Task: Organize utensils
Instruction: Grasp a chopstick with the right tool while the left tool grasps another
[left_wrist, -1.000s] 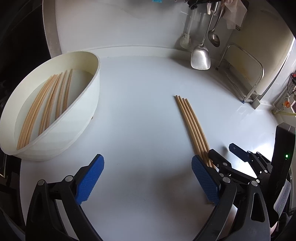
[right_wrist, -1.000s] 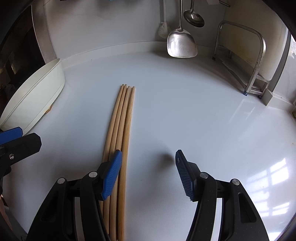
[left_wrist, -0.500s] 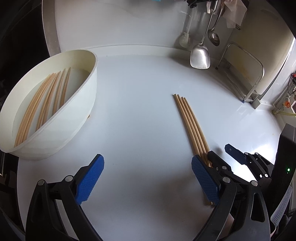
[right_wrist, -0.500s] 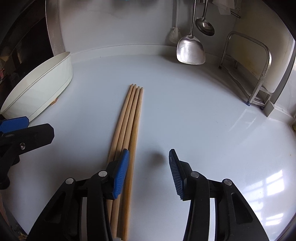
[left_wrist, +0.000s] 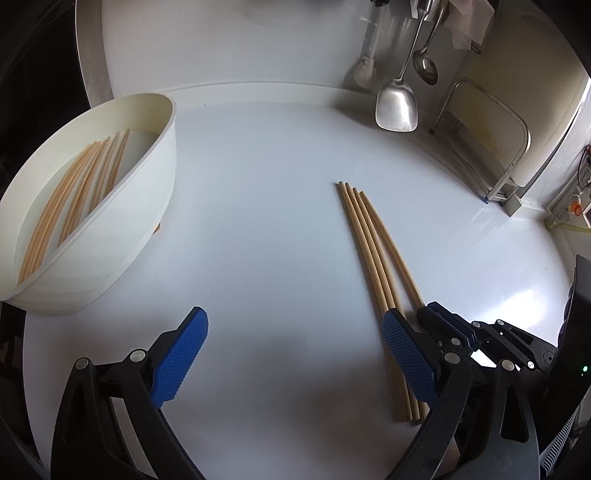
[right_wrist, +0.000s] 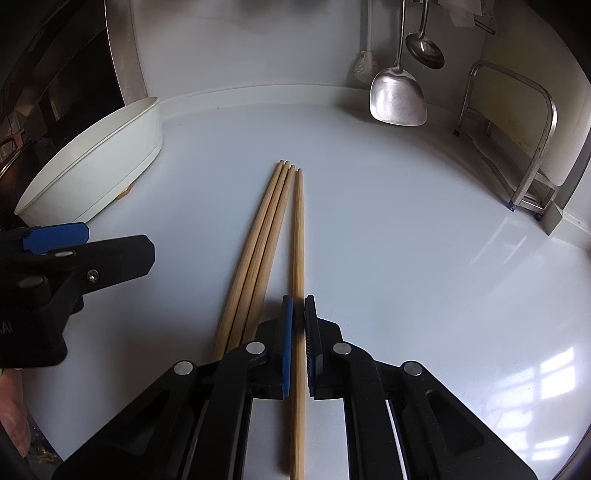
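- Left gripper (left_wrist: 295, 354) hangs over the white counter (left_wrist: 266, 221) with its blue pads (left_wrist: 177, 362) wide apart and nothing between them, much as a second ago.
- At far left the bowl (left_wrist: 147, 206) holds a batch of chopsticks (left_wrist: 74, 192) already sorted, lying side by side against its inner wall.
- In the middle of the counter three loose sticks (right_wrist: 258, 251) lie touching one another, just left of the right tool.
- Right gripper (right_wrist: 298, 332) is the news: its jaws, open a second ago with a pad resting over the bundle, are now clamped on a single chopstick (right_wrist: 298, 236), which runs straight between the pads.
- That stick has swung slightly clear of the other three, close at the far tips and parted toward the near end; it appears to rest on the counter, not yet lifted.
- For the task, this looks like a pick secured: one stick separated from four, with the bowl at left its likely destination and three more to follow.
- On the back wall at right, a spatula (right_wrist: 397, 96) and a ladle (right_wrist: 424, 48) hang untouched beside a metal rack (right_wrist: 532, 147).
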